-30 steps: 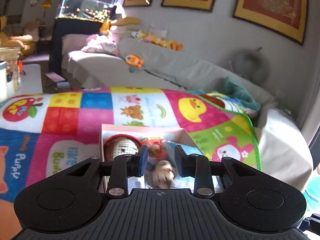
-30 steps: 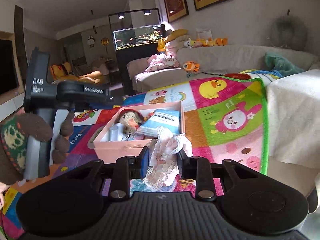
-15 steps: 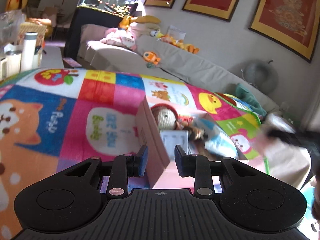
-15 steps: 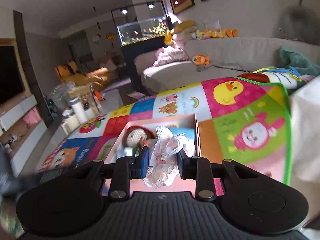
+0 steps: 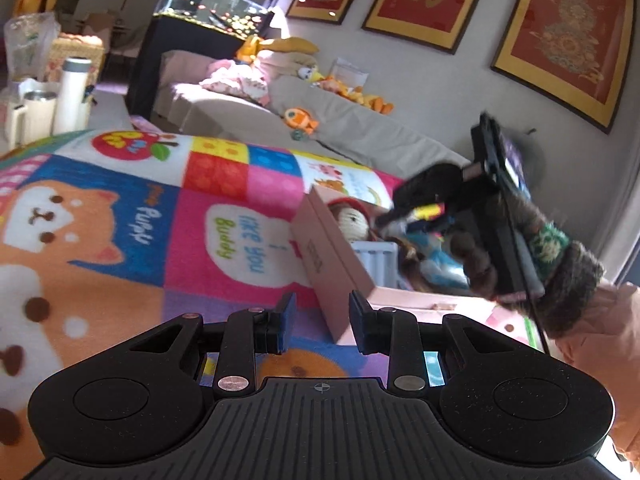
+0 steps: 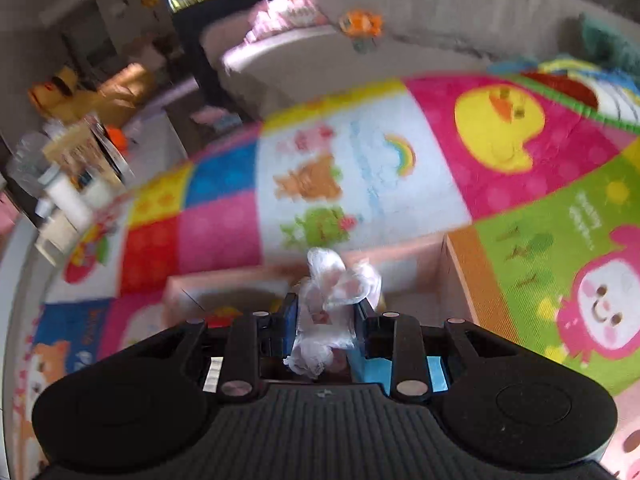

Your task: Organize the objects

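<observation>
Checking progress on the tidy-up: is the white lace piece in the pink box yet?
Not yet. The white lace piece is clamped in the right tool, above the pink box, which already holds a doll.

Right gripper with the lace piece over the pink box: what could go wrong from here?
1. The right gripper pinches only part of the white lace piece; loose folds may snag a finger on release.
2. The pink box already holds a knitted doll and other items; the lace may land on its rim.

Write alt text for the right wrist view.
The right gripper holds a white lacy cloth item above an open pink box standing on a colourful cartoon play mat. The picture is motion-blurred, with a sofa behind.
</observation>
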`<move>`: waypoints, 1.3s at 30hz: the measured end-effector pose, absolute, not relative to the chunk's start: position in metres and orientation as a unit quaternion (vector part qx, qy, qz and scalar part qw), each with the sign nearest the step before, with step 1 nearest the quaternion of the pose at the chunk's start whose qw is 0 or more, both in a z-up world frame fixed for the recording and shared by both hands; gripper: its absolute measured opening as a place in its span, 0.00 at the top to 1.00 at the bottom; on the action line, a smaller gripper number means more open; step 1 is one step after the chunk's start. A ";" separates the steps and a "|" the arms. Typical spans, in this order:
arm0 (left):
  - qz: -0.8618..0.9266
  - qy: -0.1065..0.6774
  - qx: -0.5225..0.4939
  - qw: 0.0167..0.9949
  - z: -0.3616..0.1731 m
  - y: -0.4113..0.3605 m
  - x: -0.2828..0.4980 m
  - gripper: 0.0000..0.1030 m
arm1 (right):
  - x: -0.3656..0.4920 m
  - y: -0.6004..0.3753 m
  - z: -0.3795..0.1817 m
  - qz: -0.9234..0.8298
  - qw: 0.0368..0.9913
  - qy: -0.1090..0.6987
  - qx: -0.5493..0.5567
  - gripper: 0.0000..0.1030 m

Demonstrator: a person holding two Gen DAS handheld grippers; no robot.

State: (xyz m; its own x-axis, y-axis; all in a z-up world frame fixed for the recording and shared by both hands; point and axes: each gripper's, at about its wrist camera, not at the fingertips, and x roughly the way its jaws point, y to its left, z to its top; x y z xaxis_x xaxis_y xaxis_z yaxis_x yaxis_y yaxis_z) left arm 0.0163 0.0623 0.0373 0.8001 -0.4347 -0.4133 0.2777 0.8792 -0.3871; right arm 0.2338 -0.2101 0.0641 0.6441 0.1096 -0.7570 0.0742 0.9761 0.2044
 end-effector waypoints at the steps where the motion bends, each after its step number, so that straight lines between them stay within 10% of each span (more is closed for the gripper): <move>1: -0.187 0.252 -0.156 0.937 0.039 0.064 0.016 0.69 | 0.234 -0.209 0.059 0.011 0.897 0.428 0.107 0.73; 16: -0.197 0.279 -0.106 0.934 0.061 0.020 0.034 0.69 | 0.130 -0.273 0.144 0.074 0.947 0.291 0.116 0.52; 24: -0.134 0.339 -0.031 0.931 0.053 -0.034 0.102 0.68 | 0.034 -0.284 0.101 0.084 0.958 0.274 -0.004 0.35; 29: -0.093 0.372 -0.022 0.923 0.038 -0.030 0.120 0.29 | 0.028 -0.266 0.050 0.092 0.941 0.318 -0.069 0.35; 39: -0.013 0.345 -0.016 0.938 0.043 0.031 0.128 0.12 | 0.070 -0.199 0.038 0.138 0.932 0.323 -0.084 0.36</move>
